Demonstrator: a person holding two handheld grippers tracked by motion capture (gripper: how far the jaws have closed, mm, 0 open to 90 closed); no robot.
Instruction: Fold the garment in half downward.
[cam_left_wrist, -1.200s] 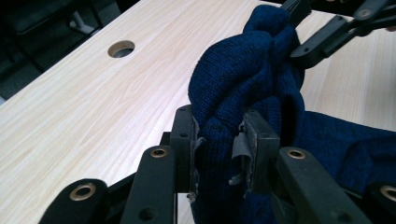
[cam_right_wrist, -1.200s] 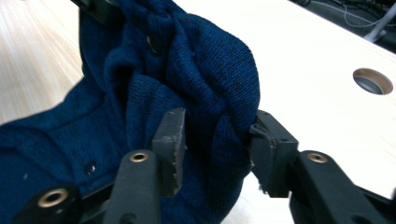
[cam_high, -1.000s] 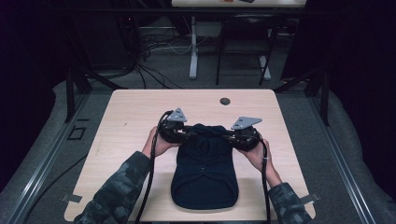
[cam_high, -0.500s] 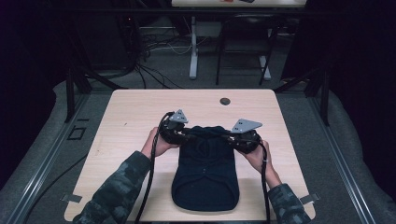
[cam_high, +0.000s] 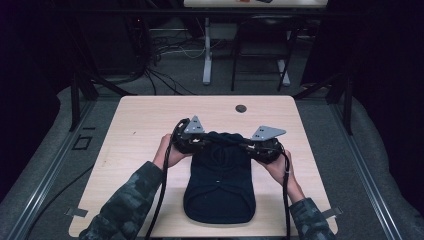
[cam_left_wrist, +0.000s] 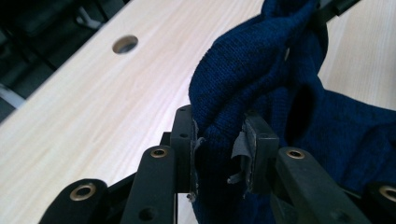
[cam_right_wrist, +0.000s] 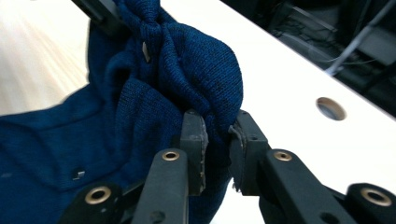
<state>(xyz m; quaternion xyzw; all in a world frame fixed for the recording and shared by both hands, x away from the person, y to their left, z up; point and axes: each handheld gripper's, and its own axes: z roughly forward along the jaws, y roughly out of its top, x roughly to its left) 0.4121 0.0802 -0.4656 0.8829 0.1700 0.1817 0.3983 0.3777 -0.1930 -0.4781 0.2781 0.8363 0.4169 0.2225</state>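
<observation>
While both hands are resting low on the tabletop (cam_high: 135, 125), the left hand-held gripper (cam_left_wrist: 219, 140) is pinching a bunched fold of the dark blue knitted garment (cam_high: 220, 185) between its two black pads, its jaws having just been closing on that fold. Opposite it, the right hand-held gripper (cam_right_wrist: 217, 140) is clamping another gathered fold of the same cloth, its pads pressing in from both sides.

From the high view, the left hand (cam_high: 167, 152) and the right hand (cam_high: 280, 170) are coming in from the near edge in camouflage sleeves (cam_high: 125, 205), each wrapped around the body of its tool, and the two tools are pointing inward toward each other across the garment's far end. Black cables (cam_high: 160, 195) are trailing back along the forearms.

Beyond the hands, a round hole (cam_high: 241, 108) is sitting in the light wooden surface near the far edge, well apart from the cloth. Nothing is standing between the grippers and the fabric.

The garment is lying in the middle of the near half, between the forearms, its near part spreading flat and rounded. At the far end, the cloth is rising off the wood, twisted into a ridge between the two grips. Its knit is showing a fine ribbed texture, with a small pale tag or fastener (cam_right_wrist: 78, 174) on it.
</observation>
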